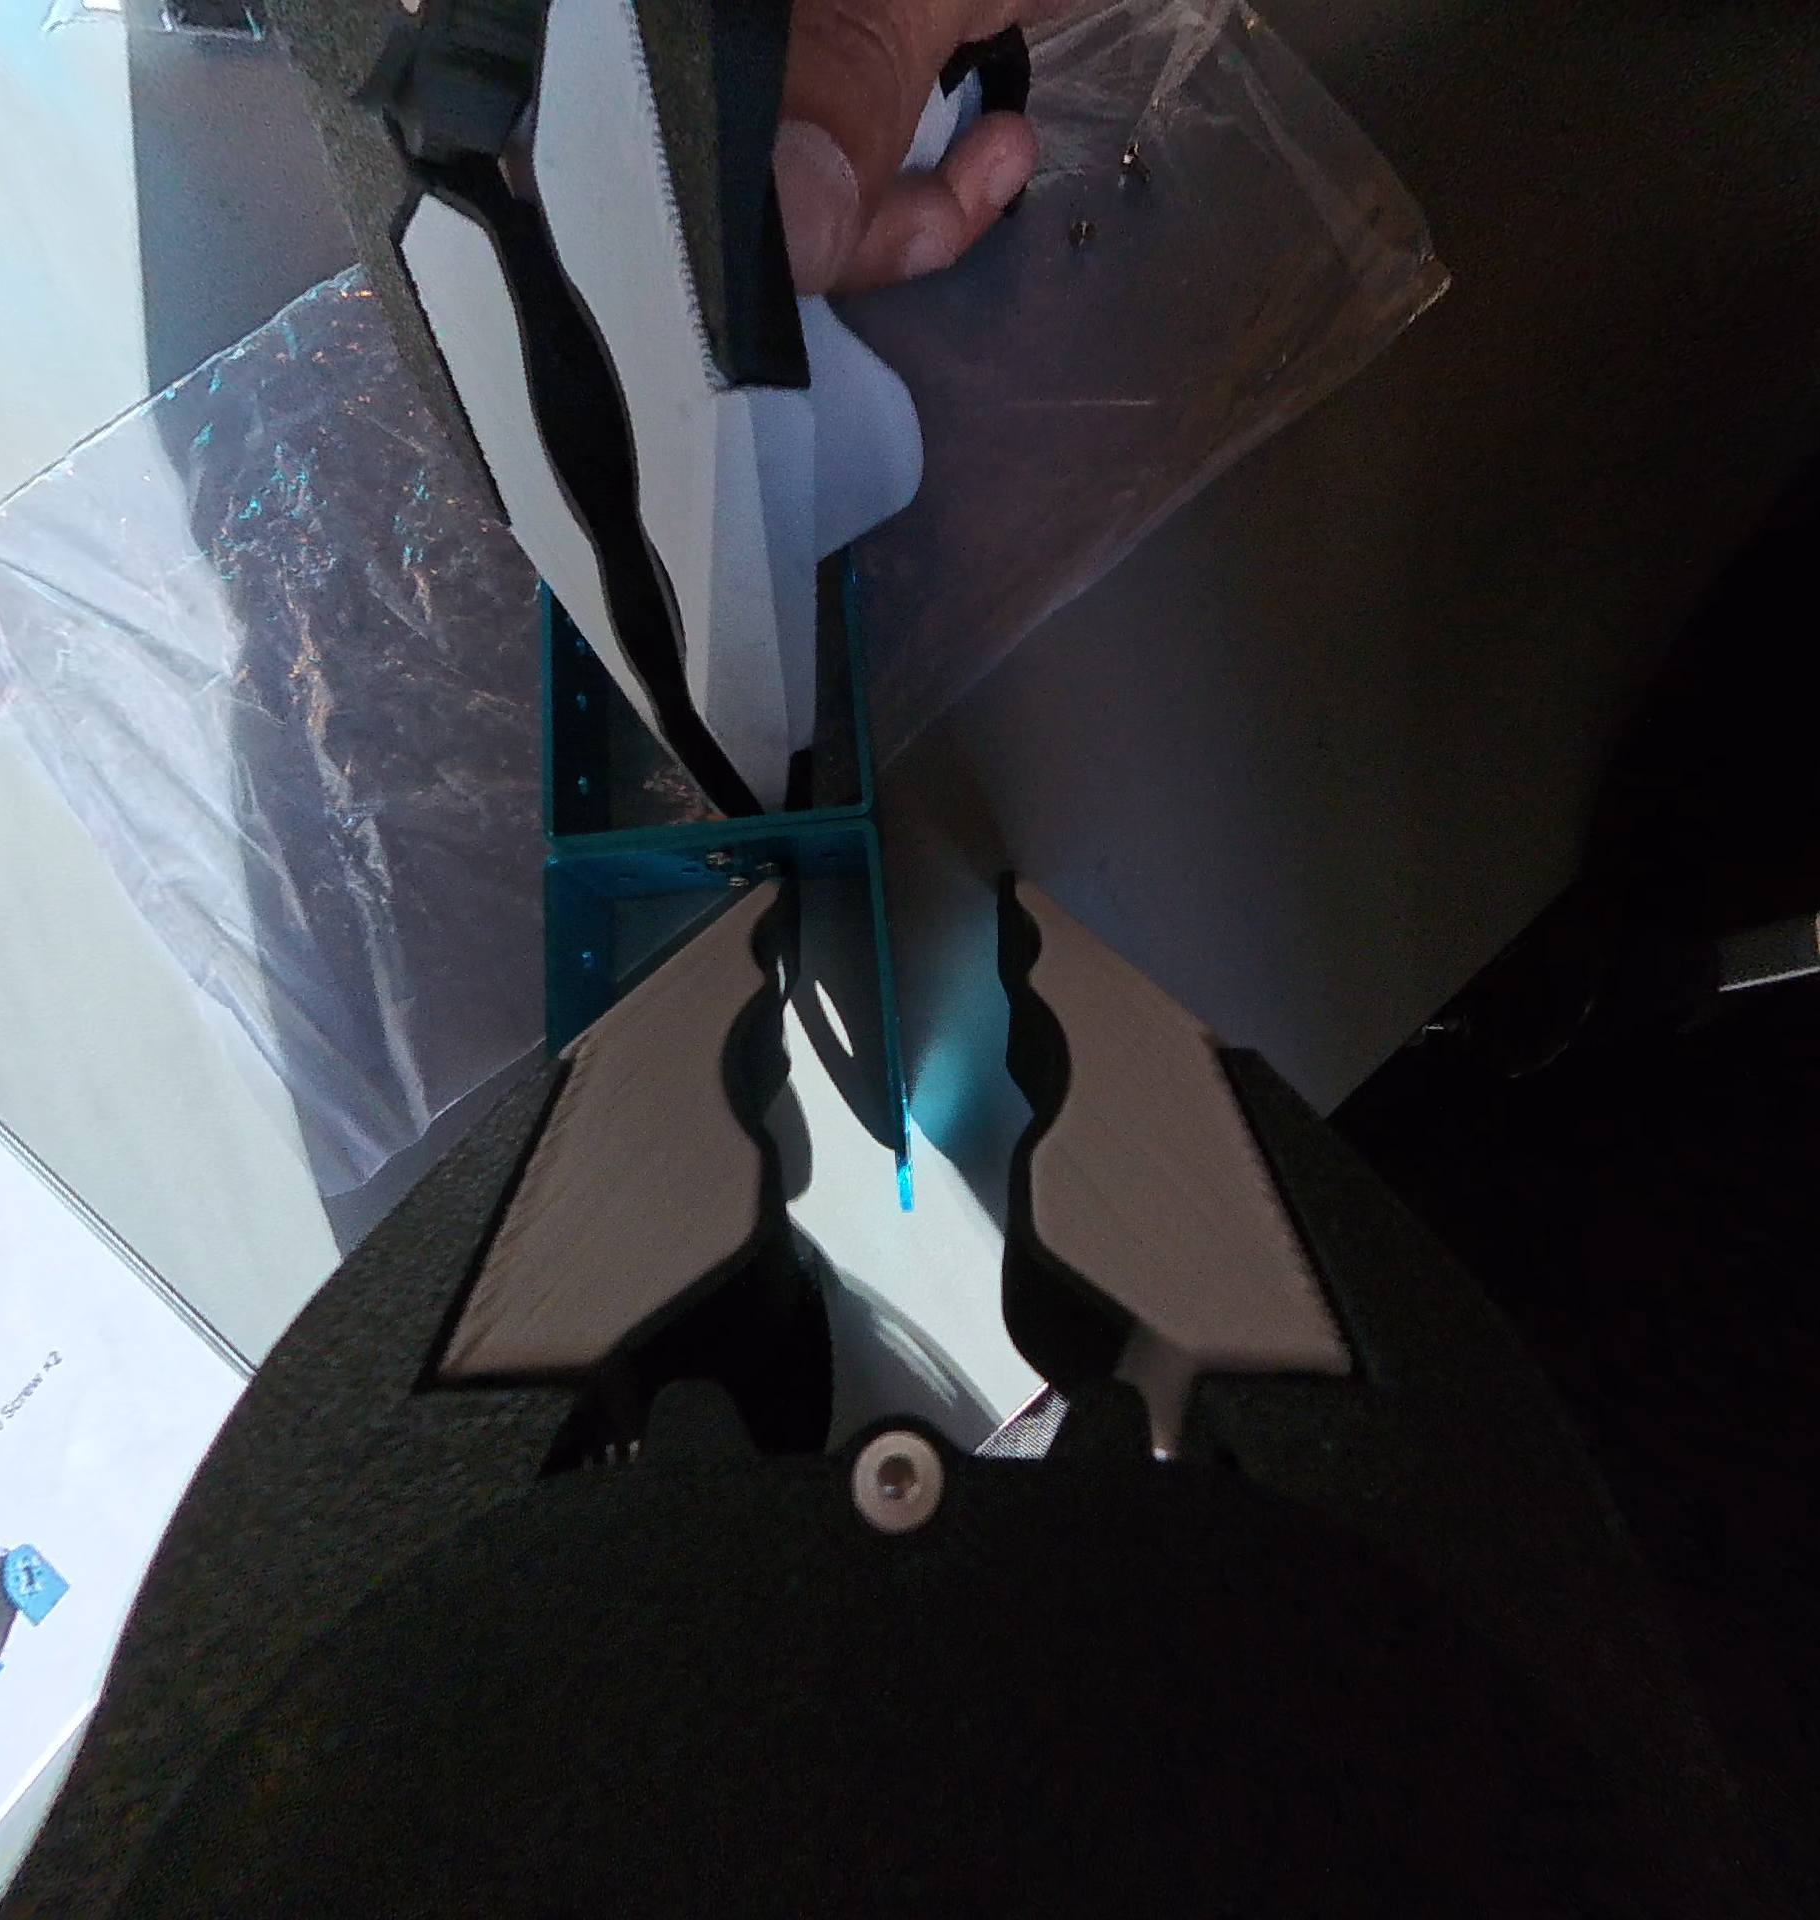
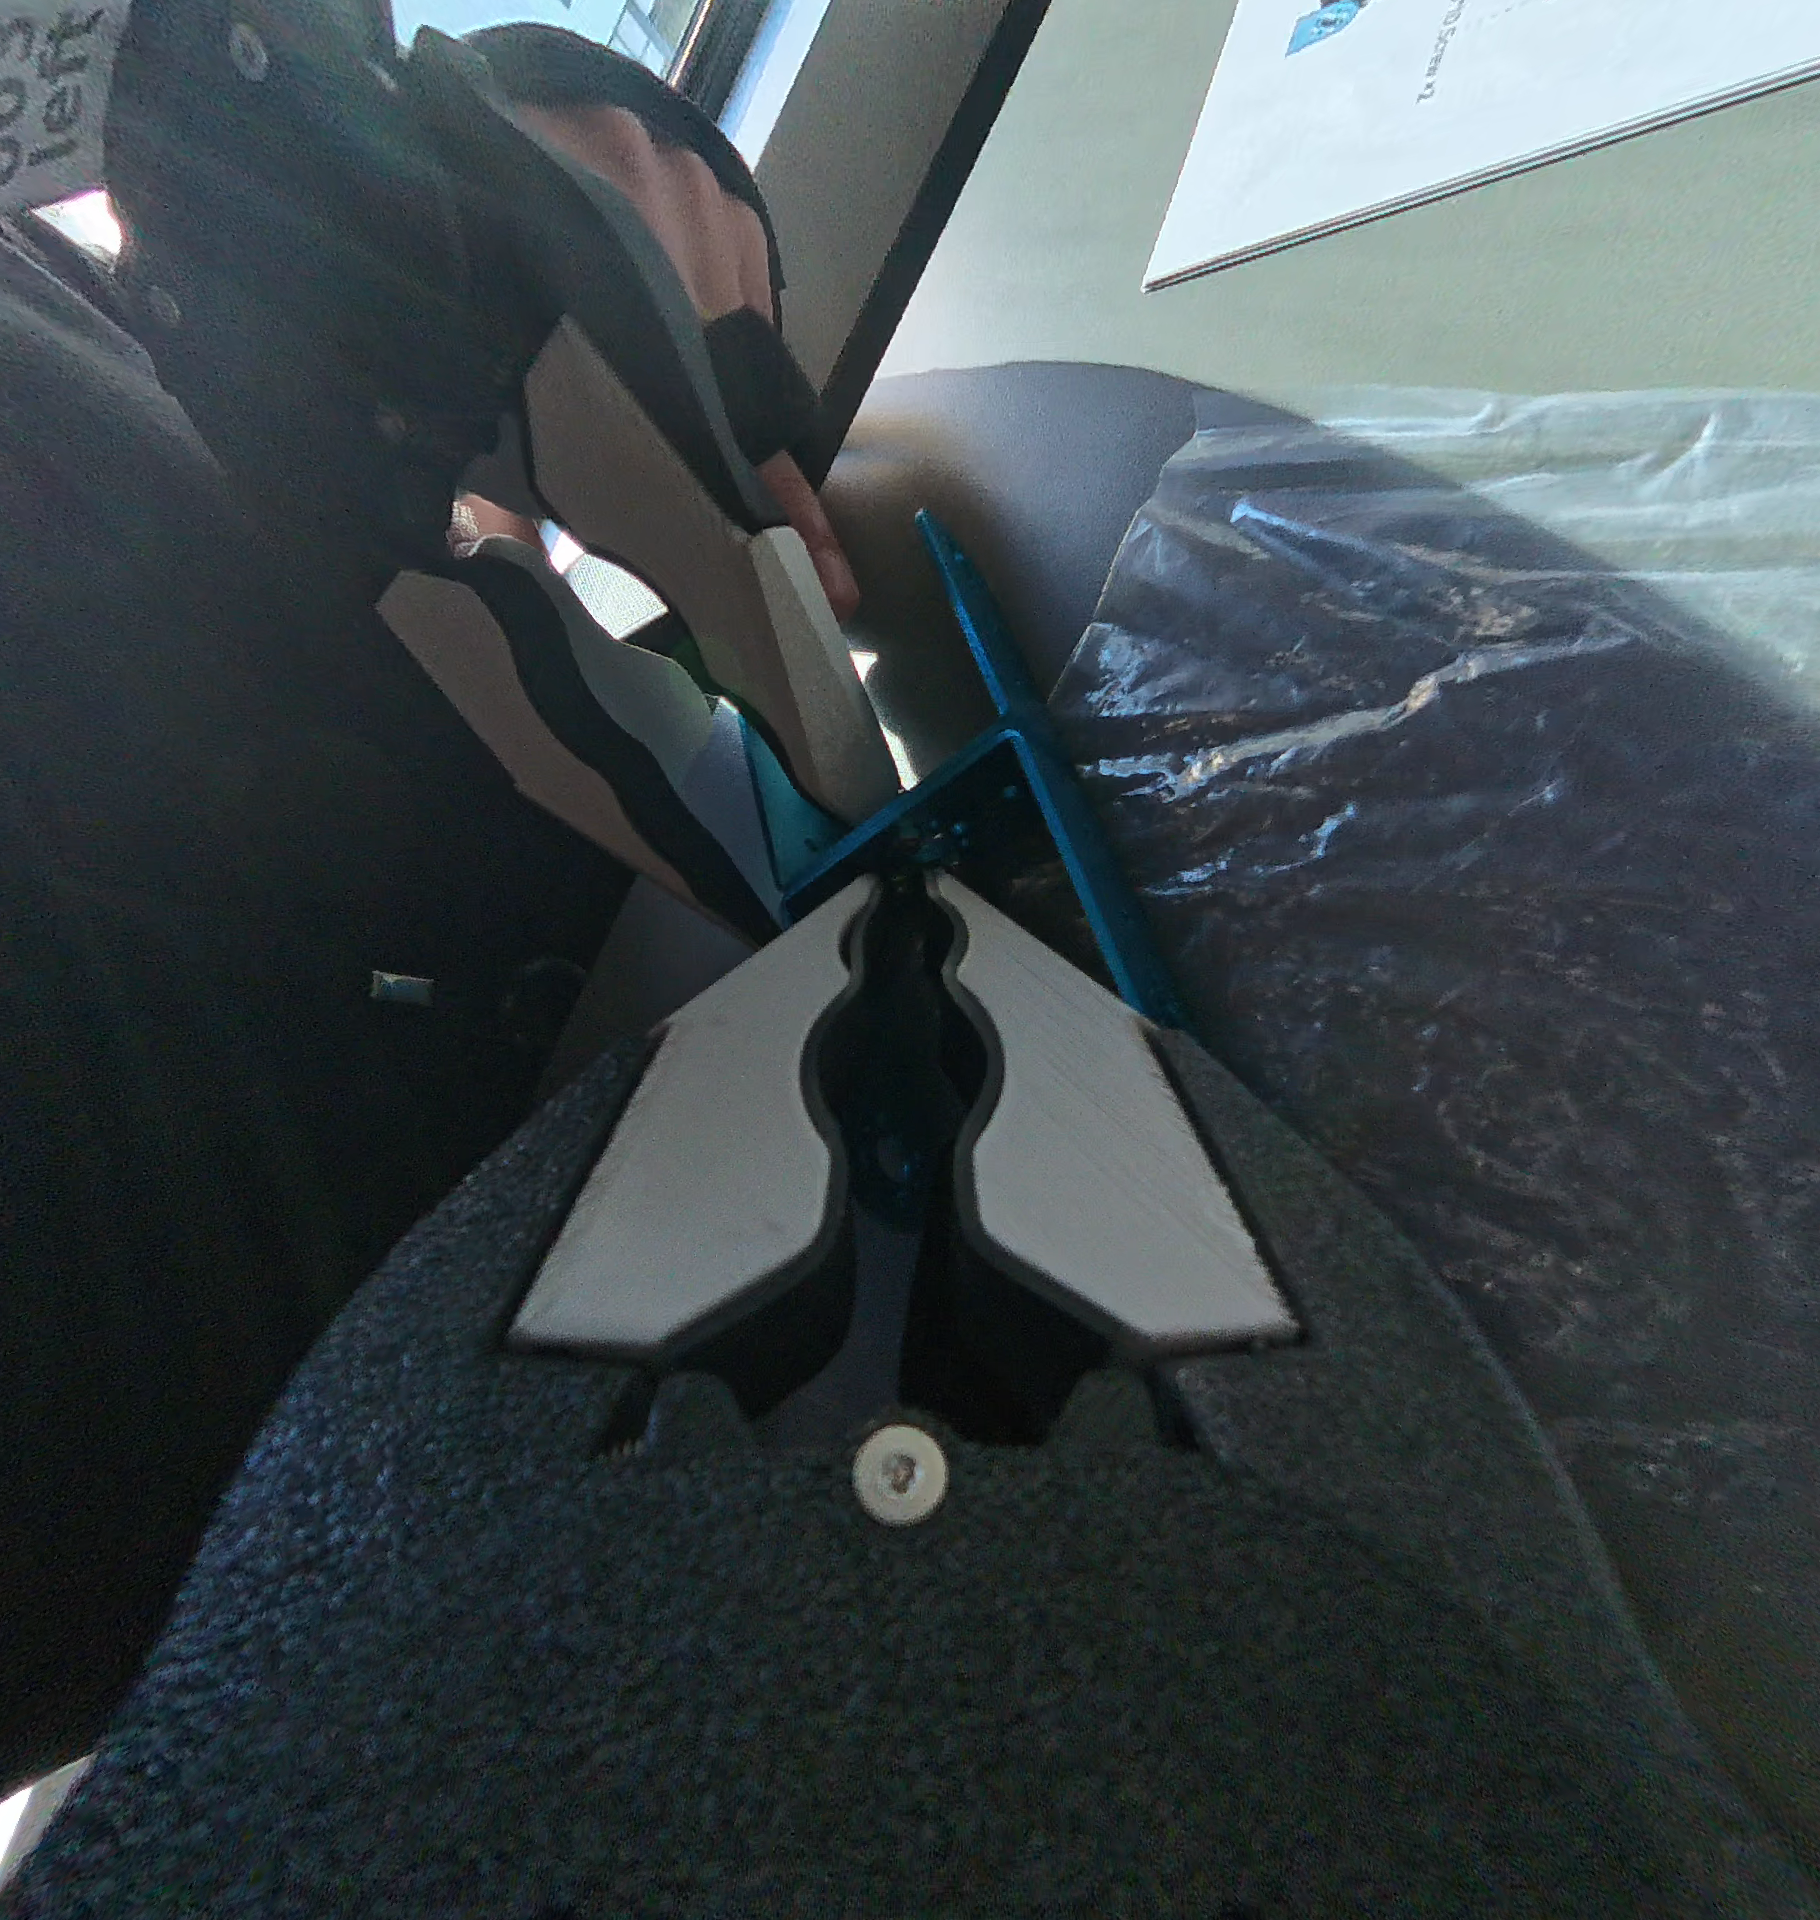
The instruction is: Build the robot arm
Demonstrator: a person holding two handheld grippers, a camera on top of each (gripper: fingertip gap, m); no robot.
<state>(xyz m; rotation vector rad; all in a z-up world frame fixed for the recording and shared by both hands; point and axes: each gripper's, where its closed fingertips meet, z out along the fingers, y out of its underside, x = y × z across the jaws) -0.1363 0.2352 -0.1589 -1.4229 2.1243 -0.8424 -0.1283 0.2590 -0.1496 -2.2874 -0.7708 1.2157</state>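
Two grippers: the right gripper point(image 2: 901, 883) has its jaws drawn almost together, with a dark blue strip of metal pinched between them. The left gripper point(image 1: 890, 894) has its jaws spread wide and gripping nothing.
Left reach: one thin flange stands in the gap between the left jaws. The left finger's tip lies close to the screwed joint; I cannot tell whether it touches.
Held thing: a blue bracket pair point(image 1: 636, 847), two U-shaped metal channels screwed back to back, is held up above the bench point(image 1: 1301, 831), between the two grippers.
Right approach: in the left wrist view the right gripper comes down into the upper channel, its tips at the web.
Handling: the pair is probably stiff and light. Its smooth finish looks slippery and the edges are thin, so a pinch near an edge could twist.
Where to hold: flat on a flange or the web, away from the small screw heads.
Hand: a person's hand point(image 1: 885, 187) wraps the right gripper's handle.
Around: a crumpled clear plastic bag point(image 1: 262, 623) lies on the bench. A second clear bag point(image 1: 1145, 312) holds a few small screws. A printed sheet point(image 1: 12, 1455) lies at the edge.
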